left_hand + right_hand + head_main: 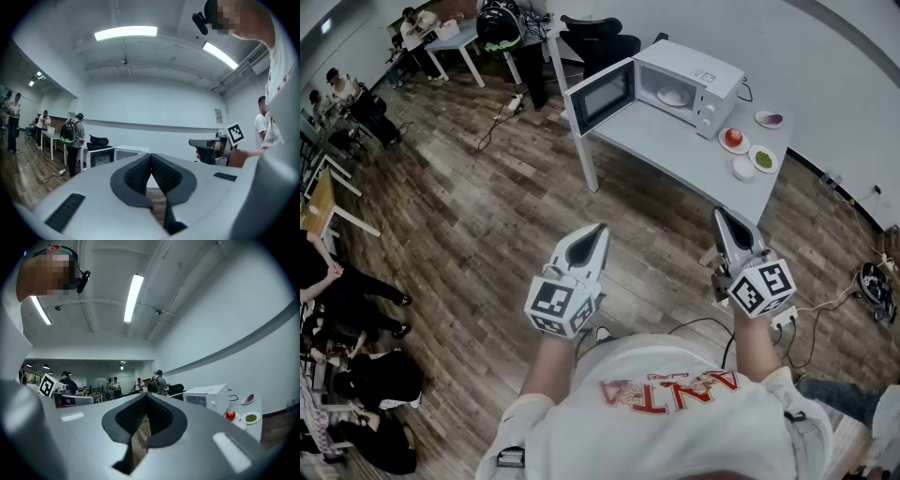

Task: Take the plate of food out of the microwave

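1. Left gripper (600, 228): jaws closed, empty.
2. Right gripper (719, 212): jaws closed, empty.
3. Plate of food (673, 96) sits inside the open microwave (705, 79) on the counter (675, 150), well ahead of both jaws.

White microwave (705, 79) sits upright on the grey table (675, 155), door (600, 96) swung wide open. Inside, a white plate of pale food (674, 96) lies flat.

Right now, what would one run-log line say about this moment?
microwave: door open, plate inside | left gripper: shut, empty | right gripper: shut, empty | both short of table
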`<state>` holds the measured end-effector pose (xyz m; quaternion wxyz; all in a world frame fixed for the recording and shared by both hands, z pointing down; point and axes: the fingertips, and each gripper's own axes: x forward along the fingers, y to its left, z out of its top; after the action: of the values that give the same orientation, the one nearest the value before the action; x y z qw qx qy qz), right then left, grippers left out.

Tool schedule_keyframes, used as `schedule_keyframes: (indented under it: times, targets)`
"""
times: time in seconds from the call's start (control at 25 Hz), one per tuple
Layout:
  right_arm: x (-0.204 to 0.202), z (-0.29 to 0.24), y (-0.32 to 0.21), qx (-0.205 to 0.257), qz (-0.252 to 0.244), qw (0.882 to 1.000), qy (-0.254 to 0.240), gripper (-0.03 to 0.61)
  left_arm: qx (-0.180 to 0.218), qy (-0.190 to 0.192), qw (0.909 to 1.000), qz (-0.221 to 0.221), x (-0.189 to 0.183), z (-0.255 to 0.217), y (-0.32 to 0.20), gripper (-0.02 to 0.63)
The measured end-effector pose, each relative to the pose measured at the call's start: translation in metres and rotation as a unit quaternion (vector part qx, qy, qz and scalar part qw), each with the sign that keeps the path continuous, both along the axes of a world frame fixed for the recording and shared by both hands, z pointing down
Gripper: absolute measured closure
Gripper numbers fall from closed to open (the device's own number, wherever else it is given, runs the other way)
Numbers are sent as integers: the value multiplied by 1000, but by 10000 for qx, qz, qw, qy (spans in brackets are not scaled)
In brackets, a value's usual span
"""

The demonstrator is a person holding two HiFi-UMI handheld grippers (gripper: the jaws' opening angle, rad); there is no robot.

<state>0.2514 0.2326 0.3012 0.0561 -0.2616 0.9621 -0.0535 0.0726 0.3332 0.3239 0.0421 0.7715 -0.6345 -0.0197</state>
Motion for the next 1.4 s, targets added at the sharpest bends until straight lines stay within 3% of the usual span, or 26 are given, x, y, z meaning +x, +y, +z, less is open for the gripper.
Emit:
schedule_keyframes:
  times: [0.44, 0.8, 1.4]
  targets:
    - [-7, 6, 3, -7, 123, 9999, 16, 577, -36, 93, 9999, 24, -13, 8, 2, 603]
    - [-14, -2, 9, -28, 103, 9994, -339, 576, -104, 145, 9998, 130, -23, 9, 2, 604]
    - [-101, 21, 34, -273, 340, 9987, -247, 576, -251, 232, 9990, 303, -111, 38, 22, 604]
